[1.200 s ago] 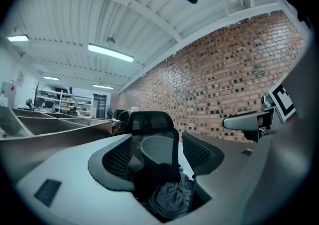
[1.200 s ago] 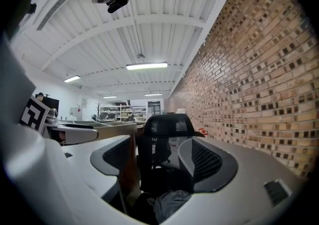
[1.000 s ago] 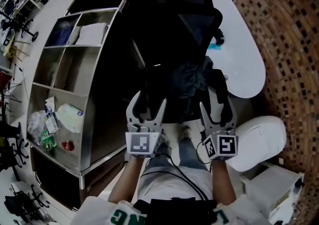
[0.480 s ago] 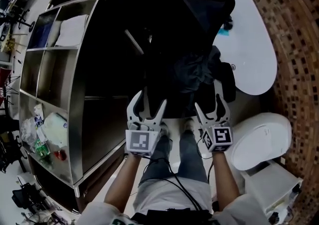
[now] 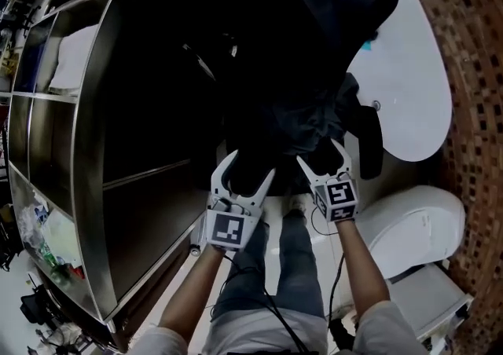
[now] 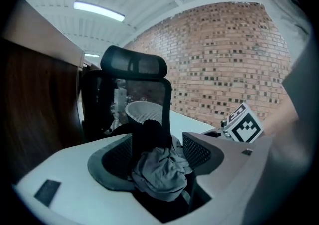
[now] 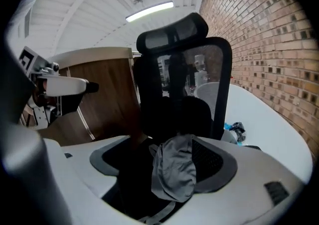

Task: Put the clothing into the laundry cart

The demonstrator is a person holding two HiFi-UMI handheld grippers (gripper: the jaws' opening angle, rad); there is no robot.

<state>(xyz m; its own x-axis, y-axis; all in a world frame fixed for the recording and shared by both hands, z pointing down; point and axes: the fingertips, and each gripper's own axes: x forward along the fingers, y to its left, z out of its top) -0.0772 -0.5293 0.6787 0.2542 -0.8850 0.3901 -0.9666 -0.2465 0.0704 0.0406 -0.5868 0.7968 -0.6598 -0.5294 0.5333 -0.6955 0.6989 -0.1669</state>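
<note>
left gripper (image 5: 248, 168): jaws released | right gripper (image 5: 322, 155): jaws released | clothing (image 5: 302, 120): heaped on chair (image 5: 330, 8); 12 o'clock of the 2 grippers

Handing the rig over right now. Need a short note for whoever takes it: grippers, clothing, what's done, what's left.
Grippers: left gripper and right gripper both have jaws apart and hold nothing; side by side, they point at the clothing.
Clothing: a grey bundle on the seat of the black office chair.
Cart: at the person's left.
Done: nothing gripped yet.
Left: grasp the clothing, carry it to the cart, drop it in.
</note>
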